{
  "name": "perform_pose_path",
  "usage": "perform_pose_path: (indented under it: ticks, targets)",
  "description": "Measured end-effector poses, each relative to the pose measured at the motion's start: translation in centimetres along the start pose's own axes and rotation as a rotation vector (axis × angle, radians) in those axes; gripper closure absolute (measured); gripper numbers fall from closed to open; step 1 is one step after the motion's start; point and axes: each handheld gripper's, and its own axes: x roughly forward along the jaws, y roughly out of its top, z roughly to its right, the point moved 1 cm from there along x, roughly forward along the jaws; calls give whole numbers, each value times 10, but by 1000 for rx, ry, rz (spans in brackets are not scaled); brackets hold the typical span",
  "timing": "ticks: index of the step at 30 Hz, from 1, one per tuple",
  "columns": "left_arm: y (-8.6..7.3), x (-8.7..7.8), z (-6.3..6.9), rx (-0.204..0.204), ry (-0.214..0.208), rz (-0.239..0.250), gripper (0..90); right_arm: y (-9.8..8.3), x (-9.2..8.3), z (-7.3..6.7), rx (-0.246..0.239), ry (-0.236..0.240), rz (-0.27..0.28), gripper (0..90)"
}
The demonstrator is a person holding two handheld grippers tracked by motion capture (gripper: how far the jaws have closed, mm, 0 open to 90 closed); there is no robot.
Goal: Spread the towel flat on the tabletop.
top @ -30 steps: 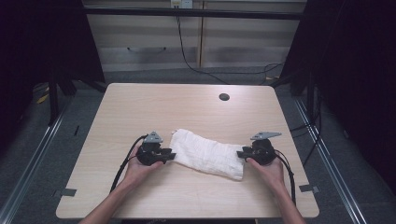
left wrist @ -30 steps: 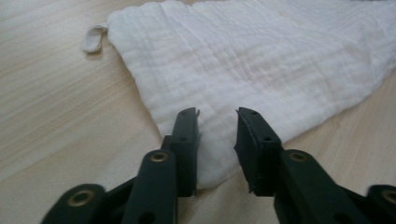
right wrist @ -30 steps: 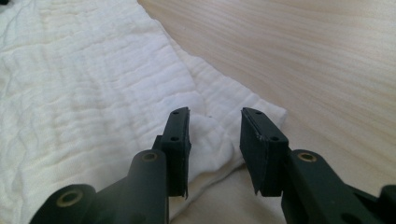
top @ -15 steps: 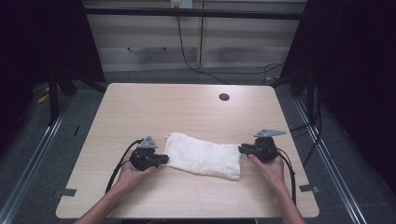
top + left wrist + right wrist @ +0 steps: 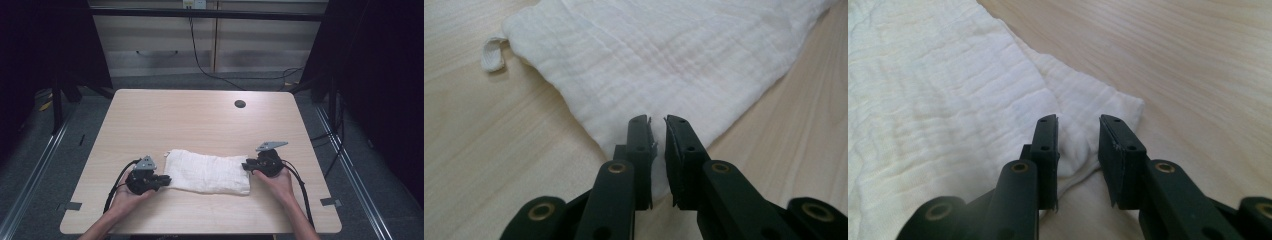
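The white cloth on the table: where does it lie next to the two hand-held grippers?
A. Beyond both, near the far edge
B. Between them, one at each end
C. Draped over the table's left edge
B: the white cloth lies flat with the left hand-held gripper at one end and the right hand-held gripper at the other.

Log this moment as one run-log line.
left hand-held gripper: nearly shut on white cloth corner | right hand-held gripper: open over opposite corner, just opening | cloth: folded, flat on table

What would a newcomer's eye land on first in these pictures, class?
A white crinkled cotton cloth lies folded near the front edge of the pale wooden table. One black tool sits at each end of it: the left tool nearly closed on a corner, the right tool apart around an edge.
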Motion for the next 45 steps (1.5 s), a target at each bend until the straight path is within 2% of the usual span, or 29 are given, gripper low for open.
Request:
perform_pose_path:
  ticks: [3, 6, 16, 19, 23, 26, 28, 32, 34, 37, 40, 41, 42, 43, 45]
  targets:
    - [-2, -3, 1, 0, -6, -3, 807, 1, 3, -4, -25, -1, -2, 785]
    - [-3, -4, 3, 5, -11, -11, 807, 2, 4, -6, -31, -4, -3, 850]
    - [-10, -12, 9, 3, -28, -18, 806, 6, 0, -9, -31, 17, 30, 877]
    - [-8, -14, 7, -15, -26, -1, 762, 7, 1, -10, -31, 22, 33, 877]
    - [1, -25, -3, -48, -7, 62, 709, 6, 3, -10, -32, 19, 17, 878]
    - [11, -27, -16, -75, 15, 90, 694, 7, 4, -10, -29, 21, 23, 877]
    - [19, -22, -28, -58, 35, 77, 675, 7, 4, -9, -31, 19, 24, 876]
    - [32, -11, -51, -116, 61, 82, 668, 7, 4, -7, -27, 28, 25, 843]
    - [36, -6, -59, -130, 74, 94, 668, 7, 4, -6, -19, 23, 27, 811]
    - [39, 3, -68, -150, 90, 78, 664, 7, 3, -4, -10, 19, 39, 773]
    - [39, 13, -73, -189, 96, 72, 644, 7, 3, -4, 0, 12, 40, 737]
    - [39, 17, -70, -186, 93, 60, 599, 7, 3, -4, -3, 12, 40, 730]
    - [39, 18, -68, -153, 106, 40, 568, 7, 4, -4, -7, 16, 36, 724]
    - [39, 21, -64, -136, 124, 24, 568, 6, 4, -4, -11, 14, 33, 723]
    - [40, 22, -63, -125, 109, 26, 567, 6, 6, -4, -21, 7, 21, 713]
